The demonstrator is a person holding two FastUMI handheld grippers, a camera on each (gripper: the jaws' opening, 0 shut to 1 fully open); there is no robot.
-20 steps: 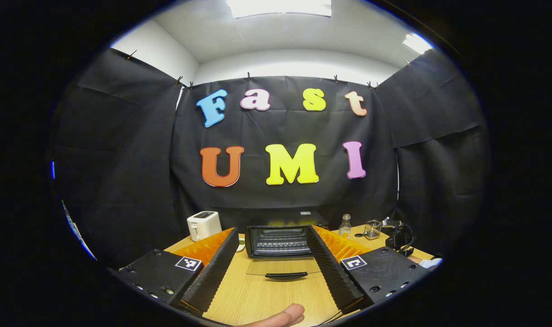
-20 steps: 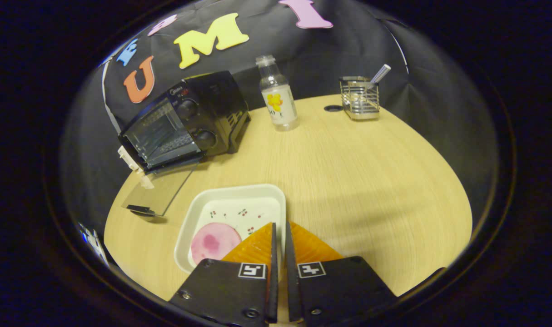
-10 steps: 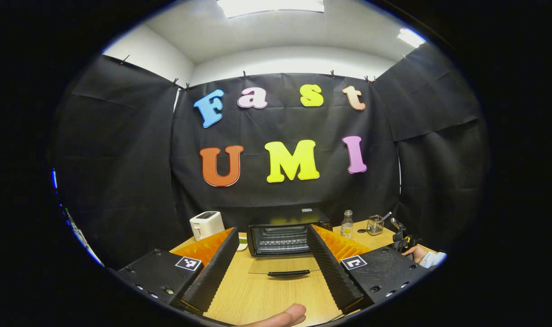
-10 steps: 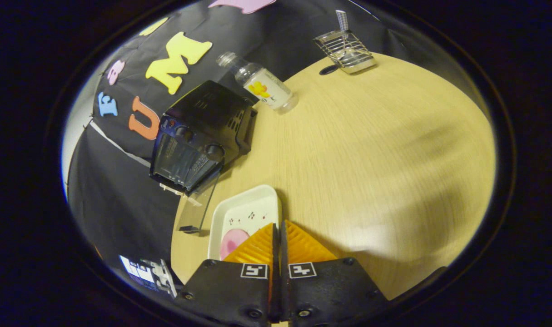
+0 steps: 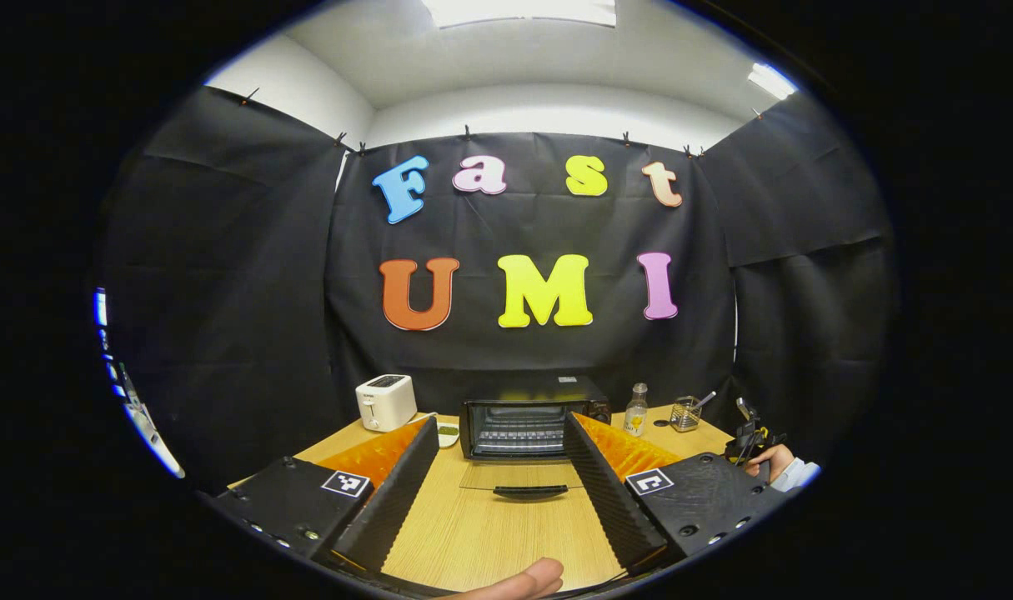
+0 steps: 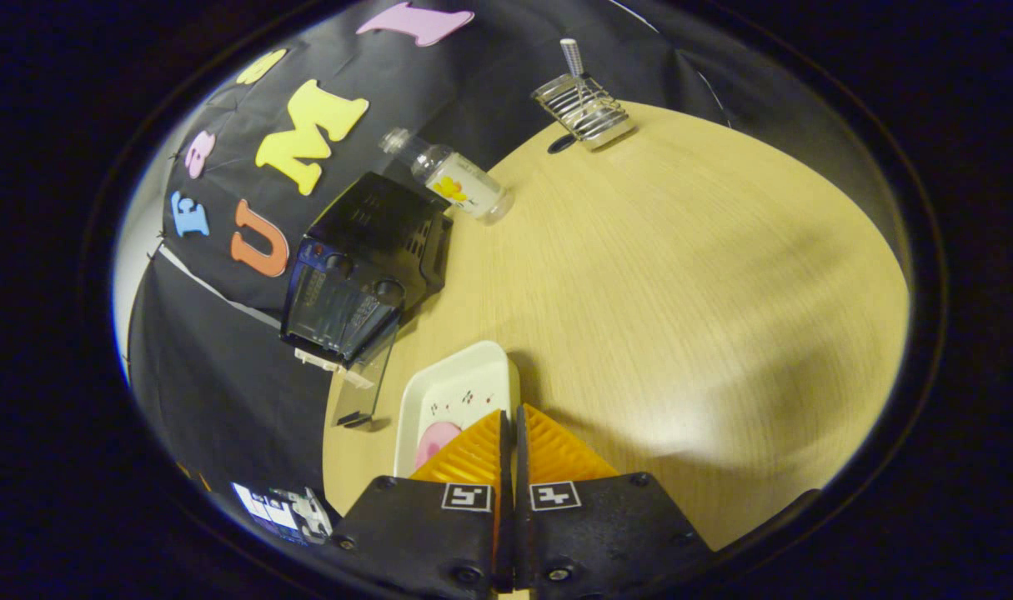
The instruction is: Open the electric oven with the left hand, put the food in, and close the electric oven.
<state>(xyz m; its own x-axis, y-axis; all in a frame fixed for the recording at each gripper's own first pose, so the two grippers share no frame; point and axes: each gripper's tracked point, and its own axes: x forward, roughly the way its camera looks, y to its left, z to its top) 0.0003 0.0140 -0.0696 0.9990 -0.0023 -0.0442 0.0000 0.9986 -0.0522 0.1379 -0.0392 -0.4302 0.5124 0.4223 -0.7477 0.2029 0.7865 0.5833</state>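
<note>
The oven (image 5: 533, 425) stands toward the far edge of the table (image 5: 506, 533), its glass door (image 5: 523, 477) folded down flat toward the near edge with the dark handle (image 5: 529, 492) at its front lip; a small white mark on the upper front in the right gripper view is too blurred to read. The left gripper (image 5: 500, 475) hangs above the near part of the table with its jaws spread wide and nothing between them; seen along its fingers, the open oven and the lowered door sit framed in the gap, well apart from the tips. A fingertip (image 5: 531, 577) of the holding hand shows at the near edge. In the right gripper view the right gripper (image 6: 510, 433) has its jaws drawn together on the right rim of the white tray (image 6: 439, 392), which sits just beside the lowered door, on its right. The food (image 6: 436, 437), a pink round slice, lies in the near part of the tray, just left of the fingers and partly hidden by them. Small printed marks dot the tray floor. A bottle (image 6: 456, 177) with a yellow flower label, its print illegible, stands to the oven's right, and beyond it a wire rack (image 6: 585, 112) holding a utensil near the far right corner. A white toaster (image 5: 386, 402) stands at the far left corner.
</note>
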